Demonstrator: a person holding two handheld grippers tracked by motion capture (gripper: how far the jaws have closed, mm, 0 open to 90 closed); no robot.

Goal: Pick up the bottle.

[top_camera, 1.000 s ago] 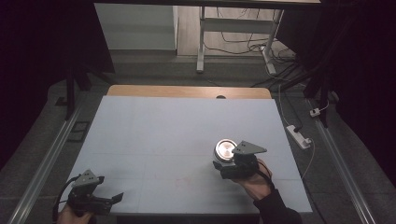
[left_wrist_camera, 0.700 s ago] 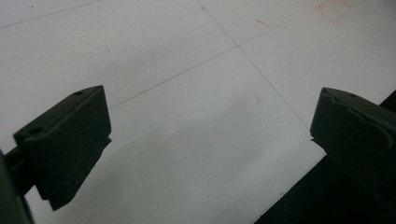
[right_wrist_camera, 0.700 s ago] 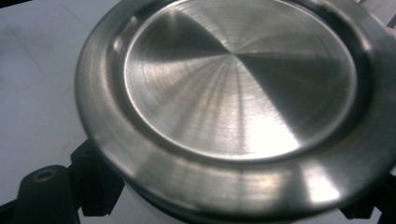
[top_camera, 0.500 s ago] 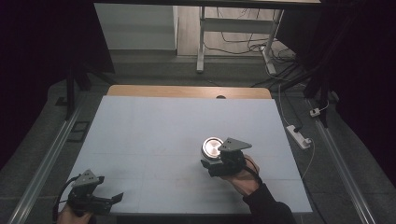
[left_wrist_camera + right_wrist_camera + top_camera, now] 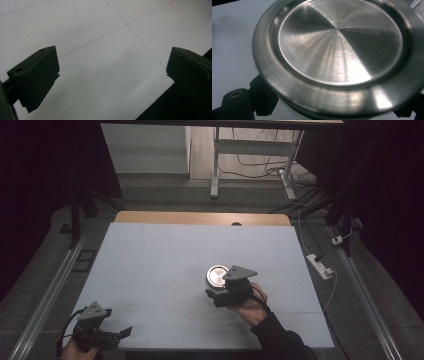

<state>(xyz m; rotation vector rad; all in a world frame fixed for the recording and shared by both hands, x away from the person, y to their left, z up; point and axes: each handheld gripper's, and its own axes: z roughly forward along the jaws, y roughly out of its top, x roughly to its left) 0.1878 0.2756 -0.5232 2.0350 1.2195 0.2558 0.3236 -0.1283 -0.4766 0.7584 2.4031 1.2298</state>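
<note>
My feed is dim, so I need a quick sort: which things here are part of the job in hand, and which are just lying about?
In the job:
- round metal-lidded container, clamped in the right gripper
- white table top under it
- left gripper, jaws open, nothing between them, near the table's front left corner

Lying about:
- white power strip on the floor, right of the table
- cables on the floor behind the table

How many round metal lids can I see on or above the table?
1. The metal lid sits on a white container clamped in the right gripper, near the table's middle. Nothing seems hidden.
</note>
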